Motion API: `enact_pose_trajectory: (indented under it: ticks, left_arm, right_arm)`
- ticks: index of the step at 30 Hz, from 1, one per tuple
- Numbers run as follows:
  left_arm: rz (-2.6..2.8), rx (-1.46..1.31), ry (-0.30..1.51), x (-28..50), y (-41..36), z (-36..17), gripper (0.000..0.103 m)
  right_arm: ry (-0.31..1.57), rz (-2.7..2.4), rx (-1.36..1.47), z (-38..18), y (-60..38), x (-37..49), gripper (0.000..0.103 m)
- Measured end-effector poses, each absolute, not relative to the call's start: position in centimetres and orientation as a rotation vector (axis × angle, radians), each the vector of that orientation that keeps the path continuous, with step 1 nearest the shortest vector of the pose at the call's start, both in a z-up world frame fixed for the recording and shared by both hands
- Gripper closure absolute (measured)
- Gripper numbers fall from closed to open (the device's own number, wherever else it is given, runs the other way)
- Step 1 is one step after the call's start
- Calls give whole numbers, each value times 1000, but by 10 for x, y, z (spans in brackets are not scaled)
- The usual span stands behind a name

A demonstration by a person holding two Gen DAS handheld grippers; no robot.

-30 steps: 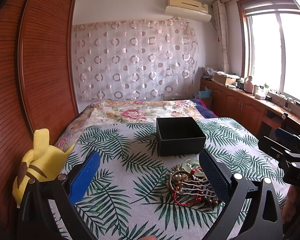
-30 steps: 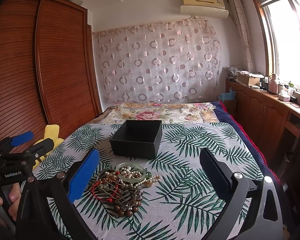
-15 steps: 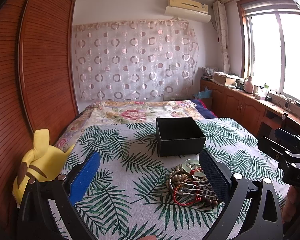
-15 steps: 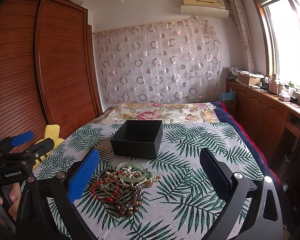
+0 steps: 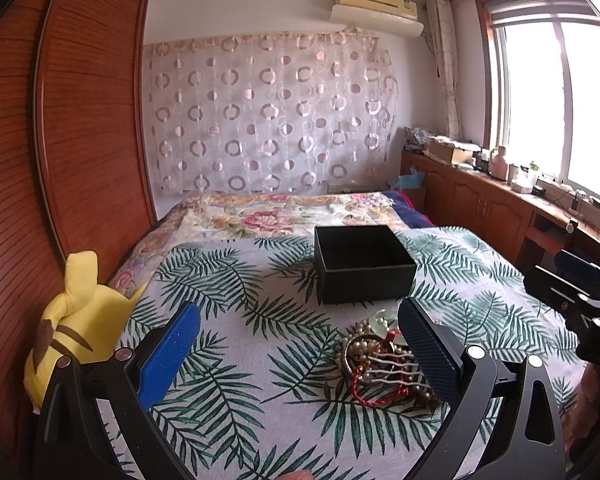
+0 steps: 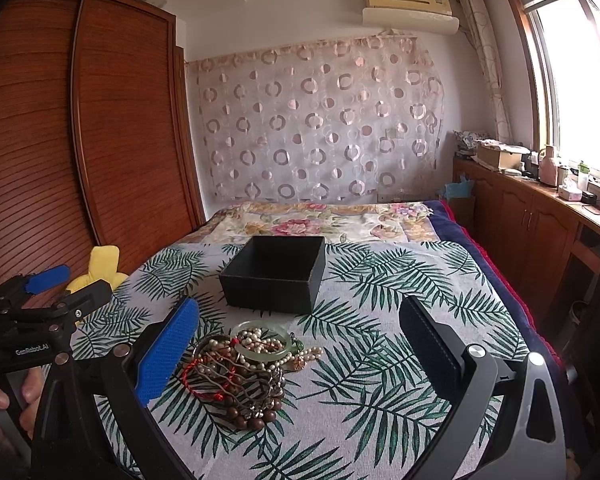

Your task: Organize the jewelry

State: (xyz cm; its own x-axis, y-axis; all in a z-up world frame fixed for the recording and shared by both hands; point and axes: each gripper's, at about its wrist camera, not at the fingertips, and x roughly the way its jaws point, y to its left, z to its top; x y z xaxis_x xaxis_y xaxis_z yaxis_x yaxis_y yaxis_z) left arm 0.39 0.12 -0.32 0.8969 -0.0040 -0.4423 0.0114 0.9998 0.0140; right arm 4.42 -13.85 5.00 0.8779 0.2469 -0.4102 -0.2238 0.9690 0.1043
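Jaws of both tools are spread wide with nothing between them; the left gripper [image 5: 298, 354] is held low at the near left of the cloth, the right gripper [image 6: 298, 354] at the near right, and neither touches anything; a hand [image 6: 4, 396] is seen around the left tool's handle. Just beyond the fingertips, on the leaf-print cloth [image 6: 380, 400], the jewelry heap [image 6: 248, 368] is found, a tangle lying nearer the right tool; dark wooden beads [image 6: 252, 416] sit at its near edge, a red cord [image 5: 366, 394] and a wavy metal piece run through the middle, and a pale green bangle [image 6: 260, 338] rests on the far side over a pearl strand [image 6: 300, 354]. The strands are judged light, limp and apt to drag one another along if one is lifted; the bangle is judged stiff, smooth and breakable, best pinched across its rim where it stands clear of the beads. Past the heap, near but apart from it, an open black box [image 6: 274, 274] stands upright and appears empty, so nothing is yet sorted. At the far left a yellow plush toy [image 5: 72, 320] lies against the wooden wardrobe [image 5: 80, 140].
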Motion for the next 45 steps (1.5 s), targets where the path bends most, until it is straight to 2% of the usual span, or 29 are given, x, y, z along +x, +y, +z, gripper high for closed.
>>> enact_pose_trajectory:
  ticks: [7,10,16,18,24,27,32,35,40,42,45]
  left_arm:
    - [-39,15,521,12,5,-23,7]
    - [-61,10,545,15,7,-30,7]
    - [-108,19,607,27,6,-48,7]
    - [-123,19,628,31,5,-54,7]
    - [-152,20,675,38,8,-67,7]
    - [-167,18,695,41,12,-72,7]
    - [-178,3,733,46,20,-79,7]
    - [-192,-4,748,48,23,-83,7]
    - [-218,-17,787,51,26,-91,7]
    - [-226,-10,793,51,24,-93,7]
    - [-236,-5,801,51,21,-96,7]
  right_arm:
    - [459,278,24,31,-137,50,2]
    - [486,307,13,22,-138,57,7]
    - [569,418,-12,4,-132,77,27]
    - [598,451,-25,-2,-127,84,41]
    - [701,588,-95,-19,-100,109,62]
    - [750,636,-115,-26,-89,123,67]
    - [803,679,-160,-32,-73,141,68]
    - [840,712,-184,-34,-65,151,74]
    - [886,747,-225,-39,-52,166,78]
    - [898,747,-246,-42,-50,168,86]
    - [899,759,-263,-43,-48,168,93]
